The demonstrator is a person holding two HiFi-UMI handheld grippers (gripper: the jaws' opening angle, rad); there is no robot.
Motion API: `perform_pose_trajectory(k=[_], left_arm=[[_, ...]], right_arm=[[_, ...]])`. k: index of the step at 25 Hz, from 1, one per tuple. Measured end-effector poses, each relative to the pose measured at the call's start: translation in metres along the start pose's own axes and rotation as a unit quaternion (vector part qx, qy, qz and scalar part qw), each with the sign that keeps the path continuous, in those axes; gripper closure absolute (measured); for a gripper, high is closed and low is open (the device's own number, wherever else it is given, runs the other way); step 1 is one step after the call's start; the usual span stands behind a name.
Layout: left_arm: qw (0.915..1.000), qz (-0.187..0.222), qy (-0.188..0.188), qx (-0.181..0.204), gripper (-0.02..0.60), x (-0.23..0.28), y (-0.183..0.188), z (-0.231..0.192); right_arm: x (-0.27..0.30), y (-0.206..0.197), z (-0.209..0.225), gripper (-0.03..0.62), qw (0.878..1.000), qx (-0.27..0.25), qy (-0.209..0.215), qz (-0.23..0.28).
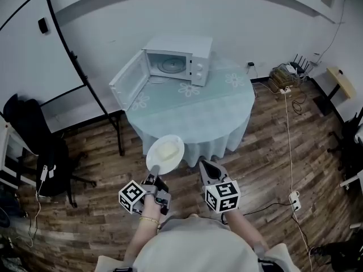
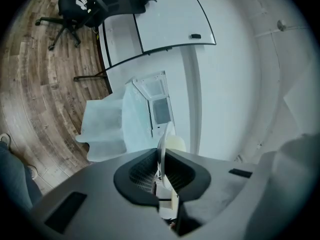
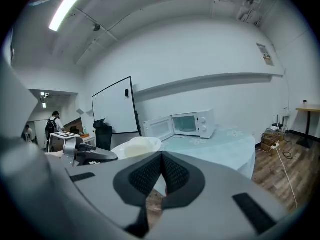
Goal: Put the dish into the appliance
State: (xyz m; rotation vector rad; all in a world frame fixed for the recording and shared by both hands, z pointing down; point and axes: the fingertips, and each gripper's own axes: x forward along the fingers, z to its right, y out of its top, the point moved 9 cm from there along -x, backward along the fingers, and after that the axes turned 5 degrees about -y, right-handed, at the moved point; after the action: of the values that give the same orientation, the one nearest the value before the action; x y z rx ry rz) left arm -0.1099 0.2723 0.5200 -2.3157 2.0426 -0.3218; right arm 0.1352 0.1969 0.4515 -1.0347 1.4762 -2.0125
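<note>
A white plate with a pale lump of food on it is held by its near rim in my left gripper, just short of the round table's front edge. In the left gripper view the plate's rim stands edge-on between the pads of the left gripper, which is shut on it. The white microwave stands at the back of the table with its door swung wide open to the left and its cavity empty. My right gripper hangs beside the plate, shut and empty. The right gripper faces the plate and the microwave.
The table wears a light blue cloth with flower prints. A whiteboard on a stand and a black office chair are at the left. Cables and a power strip lie on the wood floor at the right, near a small desk.
</note>
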Motion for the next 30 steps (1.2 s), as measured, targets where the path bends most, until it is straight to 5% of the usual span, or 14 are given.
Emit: perform_pose_trajectory(k=[30], left_arm=[[0.9998,0.018,-0.007,-0.005,0.541,0.02,0.005,-0.002]], right_arm=[[0.023,-0.005,0.011,0.588,0.999,0.018,0.034,-0.016]])
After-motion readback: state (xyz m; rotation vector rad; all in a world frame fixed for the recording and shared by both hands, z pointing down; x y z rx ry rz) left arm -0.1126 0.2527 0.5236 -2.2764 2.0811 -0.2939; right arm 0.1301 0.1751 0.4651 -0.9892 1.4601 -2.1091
